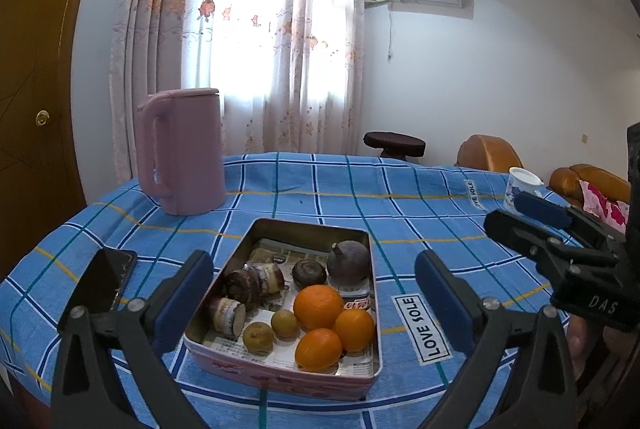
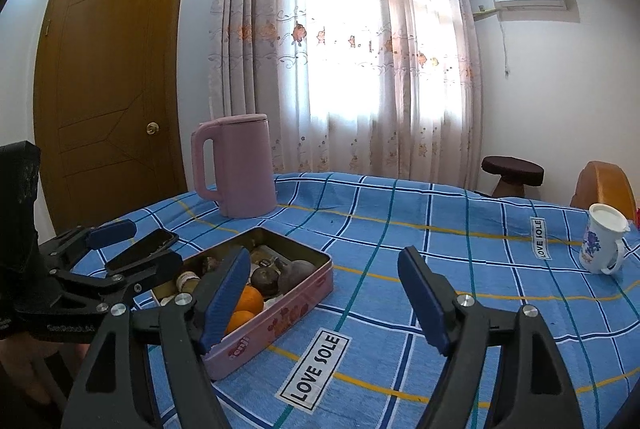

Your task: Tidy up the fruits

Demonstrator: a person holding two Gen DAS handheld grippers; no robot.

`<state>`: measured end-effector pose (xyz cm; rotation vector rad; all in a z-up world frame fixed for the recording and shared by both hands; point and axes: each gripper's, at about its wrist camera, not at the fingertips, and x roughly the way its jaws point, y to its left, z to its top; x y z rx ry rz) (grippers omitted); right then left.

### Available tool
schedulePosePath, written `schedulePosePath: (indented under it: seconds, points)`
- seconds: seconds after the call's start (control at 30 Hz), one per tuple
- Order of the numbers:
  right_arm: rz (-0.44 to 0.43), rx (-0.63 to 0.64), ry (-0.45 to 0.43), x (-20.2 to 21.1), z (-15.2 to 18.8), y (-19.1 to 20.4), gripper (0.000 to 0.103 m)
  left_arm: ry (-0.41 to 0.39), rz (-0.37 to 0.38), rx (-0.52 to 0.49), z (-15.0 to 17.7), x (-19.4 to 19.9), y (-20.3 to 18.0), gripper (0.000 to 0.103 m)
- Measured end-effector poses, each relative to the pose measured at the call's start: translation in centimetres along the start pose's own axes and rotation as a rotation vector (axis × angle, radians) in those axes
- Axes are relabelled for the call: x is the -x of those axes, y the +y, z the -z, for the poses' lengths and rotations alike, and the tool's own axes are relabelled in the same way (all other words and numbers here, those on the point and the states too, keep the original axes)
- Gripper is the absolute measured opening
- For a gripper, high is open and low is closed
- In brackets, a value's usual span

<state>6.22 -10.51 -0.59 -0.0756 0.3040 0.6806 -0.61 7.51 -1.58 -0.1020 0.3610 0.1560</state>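
Over the counter [image 1: 400, 205], left gripper [image 1: 314, 303] is hovering level, fingers spread either side of the tin [image 1: 280, 373]; right gripper [image 2: 324, 303] is hovering beside it, fingers apart, empty.

White "LOVE SOLE" labels sewn on blue checked tablecloth [image 1: 304, 189]; "DAS" embossed on black right gripper [image 1: 532, 213] body.

Sunlit floral curtains [image 2: 340, 49] beside wooden door [image 2: 108, 77].

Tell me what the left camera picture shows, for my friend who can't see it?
A pink tin holding three oranges and other fruit sits on a blue checked tablecloth, between the open left tool. A pink kettle stands behind.
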Motion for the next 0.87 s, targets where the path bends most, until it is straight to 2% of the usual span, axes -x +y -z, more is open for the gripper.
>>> schedulePosePath:
  seconds: [0.47,0.87]
  points:
    - [0.037,-0.003,-0.033,1.6,-0.3,-1.2,0.077,-0.012,0.028,-0.01,-0.5,0.4,-1.4,0.103]
    - [0.047,-0.006,-0.016,1.4,0.4,-1.6,0.078,0.004,0.043,-0.013,-0.1,0.2,-1.7,0.103]
